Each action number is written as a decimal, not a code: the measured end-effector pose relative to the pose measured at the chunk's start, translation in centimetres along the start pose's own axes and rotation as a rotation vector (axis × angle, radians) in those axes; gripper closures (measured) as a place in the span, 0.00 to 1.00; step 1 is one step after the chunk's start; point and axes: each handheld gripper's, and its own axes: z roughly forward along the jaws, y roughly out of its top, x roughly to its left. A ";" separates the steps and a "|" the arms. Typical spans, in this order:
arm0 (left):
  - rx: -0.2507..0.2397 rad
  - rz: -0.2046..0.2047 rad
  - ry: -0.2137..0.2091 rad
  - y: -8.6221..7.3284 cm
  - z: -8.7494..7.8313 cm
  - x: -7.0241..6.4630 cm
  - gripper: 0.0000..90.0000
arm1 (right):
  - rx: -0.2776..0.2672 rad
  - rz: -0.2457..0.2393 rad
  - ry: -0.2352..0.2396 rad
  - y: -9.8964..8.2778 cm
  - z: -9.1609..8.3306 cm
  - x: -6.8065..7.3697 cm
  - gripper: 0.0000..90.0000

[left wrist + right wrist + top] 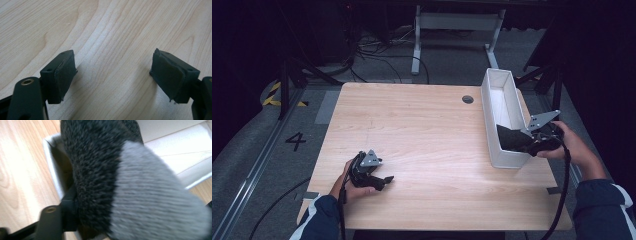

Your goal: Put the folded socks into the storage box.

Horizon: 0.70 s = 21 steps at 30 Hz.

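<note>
Scene: I am sitting at a wooden table (412, 130), one gripper in each hand, and a long white bin (504, 117) is standing along the table's right side.
Thing in hand: a dark sock (511, 138) with a grey toe is hanging over the bin's near end, right at my right gripper (532, 140).
Right gripper: its jaws are standing part open around the sock; I cannot tell whether the pads are pressing on it.
Key relation: the sock is lying straight ahead of my right gripper, already above the bin's near end, so the drop is down, not sideways.
Bin axis: its long side is running away from me.
Nearer hand: my right hand is at the bin; my left gripper (384, 180) is resting well apart, near the table's front left.
Left gripper: its jaws are standing wide open over bare wood, holding nothing.
High view: it is showing both hands and the whole bin.
Right gripper view: the sock (130, 182) is looming close, black fuzz and grey knit, with the bin's white wall (53, 167) behind it.
</note>
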 end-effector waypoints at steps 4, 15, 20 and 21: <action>0.000 0.000 0.000 0.0 0.0 0.0 0.23 | 0.016 -0.018 -0.052 0.6 -0.9 0.1 0.31; 0.000 -0.001 -0.001 0.0 0.0 0.0 0.23 | -0.028 -0.075 -0.088 2.3 -1.5 0.6 0.34; -0.001 0.000 -0.001 0.0 0.0 0.0 0.23 | -0.008 -0.129 -0.050 3.1 -1.0 1.0 0.49; 0.000 0.001 0.000 0.0 0.0 0.0 0.23 | 0.007 -0.142 -0.042 3.3 -0.9 1.1 0.51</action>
